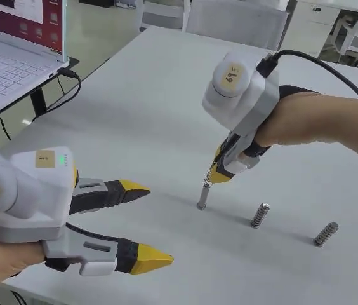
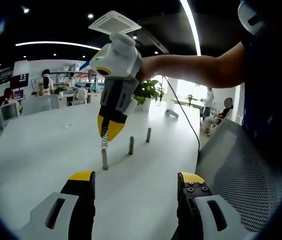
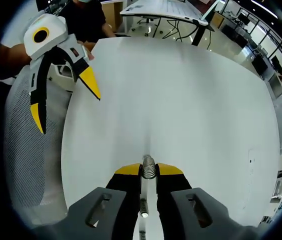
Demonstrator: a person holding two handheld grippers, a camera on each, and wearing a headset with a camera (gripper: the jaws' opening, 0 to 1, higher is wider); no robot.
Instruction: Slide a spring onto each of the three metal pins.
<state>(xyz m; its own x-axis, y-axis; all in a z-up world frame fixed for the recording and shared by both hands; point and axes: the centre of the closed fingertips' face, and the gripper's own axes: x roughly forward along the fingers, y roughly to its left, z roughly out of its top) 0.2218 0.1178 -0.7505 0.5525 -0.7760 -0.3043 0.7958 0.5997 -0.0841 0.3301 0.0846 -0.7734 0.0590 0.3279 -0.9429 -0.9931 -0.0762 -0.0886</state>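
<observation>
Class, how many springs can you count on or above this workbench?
3. The first spring is held in the right gripper above the bare pin; the second spring stands just right of that pin; the third spring stands farthest right.

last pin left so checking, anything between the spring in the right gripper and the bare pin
Nothing visible does. The spring, held in the right gripper, hangs directly over the bare pin; the other two pins and the open left gripper stand well aside.
</observation>
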